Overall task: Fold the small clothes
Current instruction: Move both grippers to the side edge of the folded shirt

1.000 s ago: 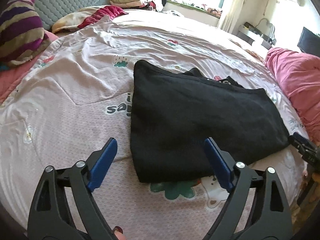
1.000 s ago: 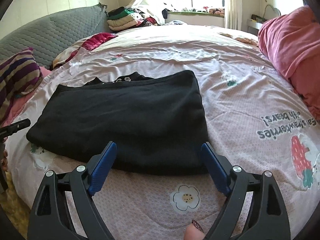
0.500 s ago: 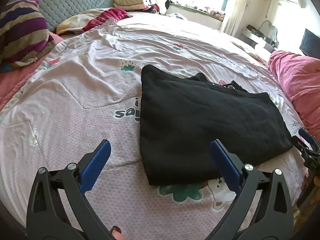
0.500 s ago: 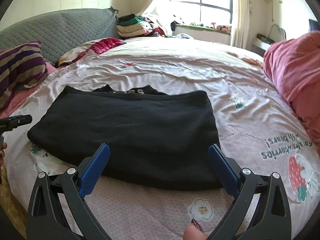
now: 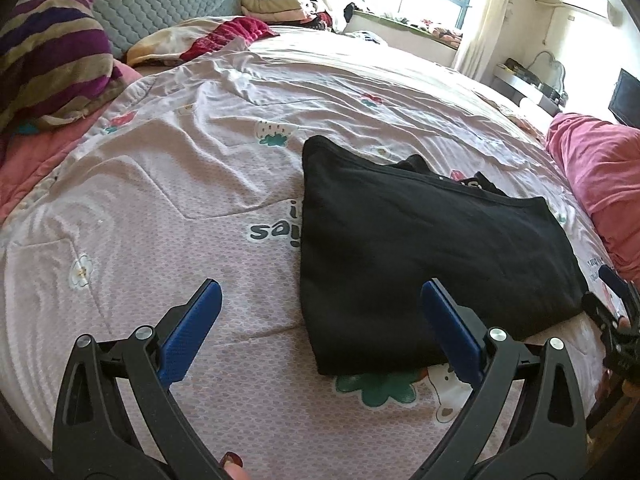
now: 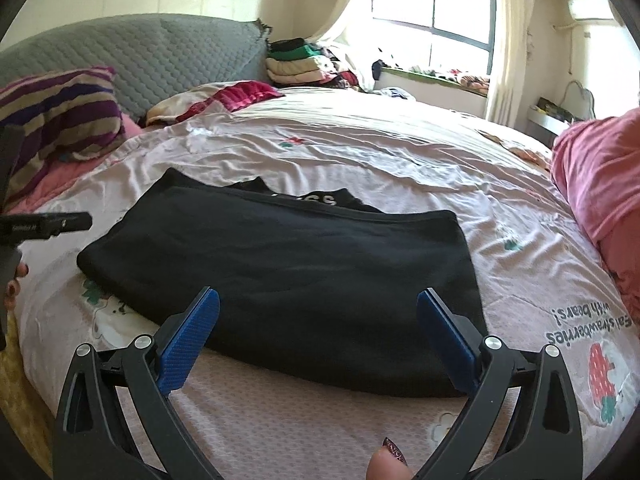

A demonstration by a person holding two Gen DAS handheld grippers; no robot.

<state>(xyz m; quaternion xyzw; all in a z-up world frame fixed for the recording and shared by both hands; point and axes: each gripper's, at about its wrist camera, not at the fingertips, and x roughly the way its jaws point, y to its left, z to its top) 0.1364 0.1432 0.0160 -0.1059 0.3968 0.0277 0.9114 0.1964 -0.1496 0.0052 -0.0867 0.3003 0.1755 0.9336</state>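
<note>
A black garment (image 5: 420,252) lies folded flat on the pink printed bedspread (image 5: 160,208); it also shows in the right wrist view (image 6: 288,272), with white lettering at its far edge. My left gripper (image 5: 320,312) is open and empty, held above the bed at the garment's near left corner. My right gripper (image 6: 318,320) is open and empty, held above the garment's near edge. The right gripper shows at the far right of the left wrist view (image 5: 616,304). The left gripper shows at the far left of the right wrist view (image 6: 44,224).
A striped pillow (image 5: 48,56) and a grey quilted headboard (image 6: 160,52) lie at the left. A stack of folded clothes (image 6: 296,64) sits by the window. A pink blanket (image 6: 600,184) is heaped at the right. A crumpled red cloth (image 5: 228,36) lies near the headboard.
Both grippers have pulled back and risen away from the garment, so it looks smaller and farther. Both stay open and the garment has not moved.
</note>
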